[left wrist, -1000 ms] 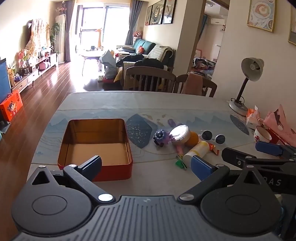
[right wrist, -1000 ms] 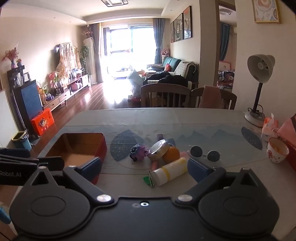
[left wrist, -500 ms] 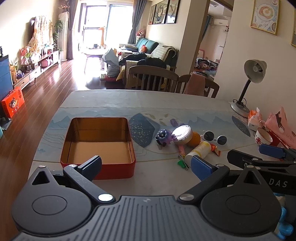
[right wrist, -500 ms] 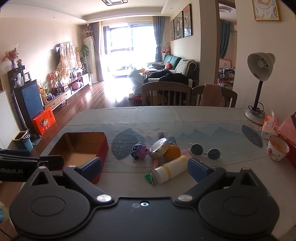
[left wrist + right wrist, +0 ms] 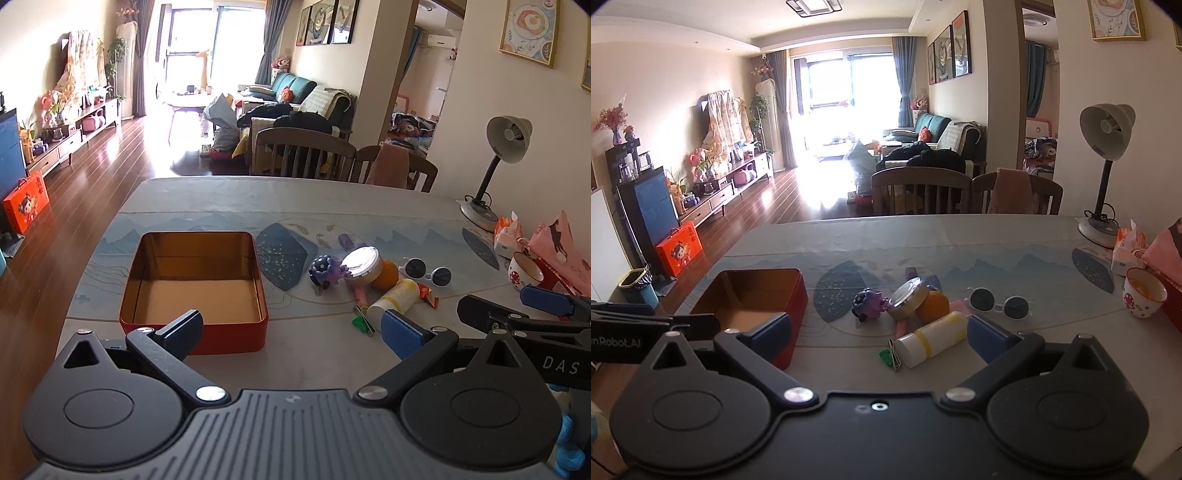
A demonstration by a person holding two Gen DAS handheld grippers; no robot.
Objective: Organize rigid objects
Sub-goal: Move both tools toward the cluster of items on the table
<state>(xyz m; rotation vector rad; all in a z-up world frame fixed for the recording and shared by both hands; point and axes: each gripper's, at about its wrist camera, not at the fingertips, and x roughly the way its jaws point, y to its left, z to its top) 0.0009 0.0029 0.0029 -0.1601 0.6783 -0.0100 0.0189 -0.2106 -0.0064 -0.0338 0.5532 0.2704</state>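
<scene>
My left gripper (image 5: 291,328) hangs above the near table (image 5: 332,206) edge, jaws wide apart and holding nothing. My right gripper (image 5: 879,334) does likewise, jaws spread, nothing between them.

Red tin (image 5: 195,288): stands open on the table, left of the clutter, just beyond my left gripper's left finger. Its inside is bare.

Clutter, right of the tin, close together:
- purple toy (image 5: 325,271), nearest the tin;
- round jar (image 5: 360,262), tilted, touching an orange (image 5: 388,273);
- white-and-yellow bottle (image 5: 932,338), lying on its side, cap toward me;
- green clip (image 5: 888,356), just beside the bottle's cap;
- white sunglasses (image 5: 999,302), lying flat, right of the orange.

A cup (image 5: 1143,297) stands well apart at the right edge, near a desk lamp (image 5: 1104,173).
</scene>
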